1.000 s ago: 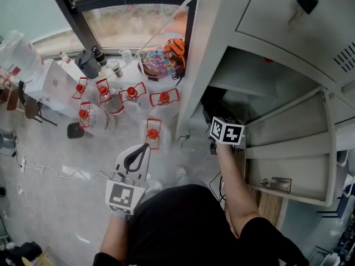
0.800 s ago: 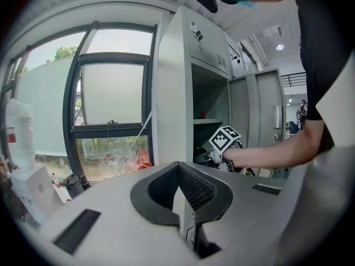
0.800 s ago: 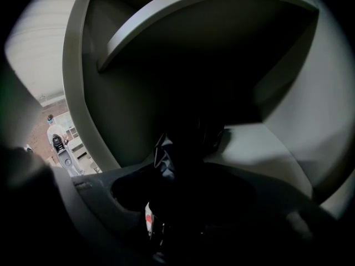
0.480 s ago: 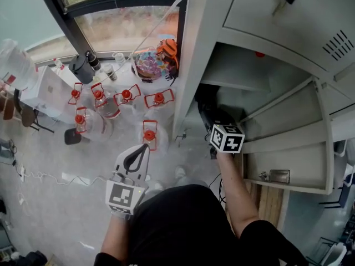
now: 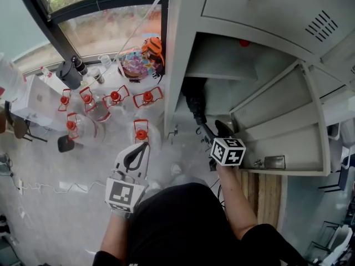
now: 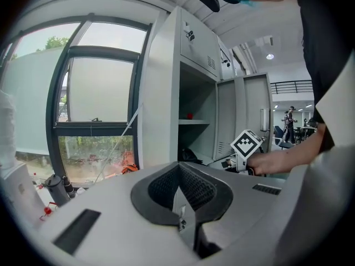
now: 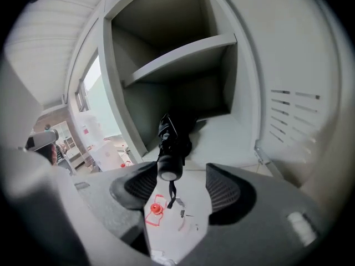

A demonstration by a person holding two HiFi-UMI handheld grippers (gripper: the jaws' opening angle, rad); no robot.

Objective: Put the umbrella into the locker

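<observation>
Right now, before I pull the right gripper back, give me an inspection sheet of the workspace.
Surface: the locker's lower shelf carries the umbrella; pale floor below.
Job's things: the black folded umbrella lies in the locker, its handle end poking out of the opening.
Clutter: red-handled water jugs, a dark flask and a colourful bundle by the window.
Grippers: right gripper open, umbrella handle between its jaws, not pressed; left gripper shut, empty.
Cables: white cable across the floor at left.
Surroundings: window, open locker door, small red thing on the upper shelf.
</observation>
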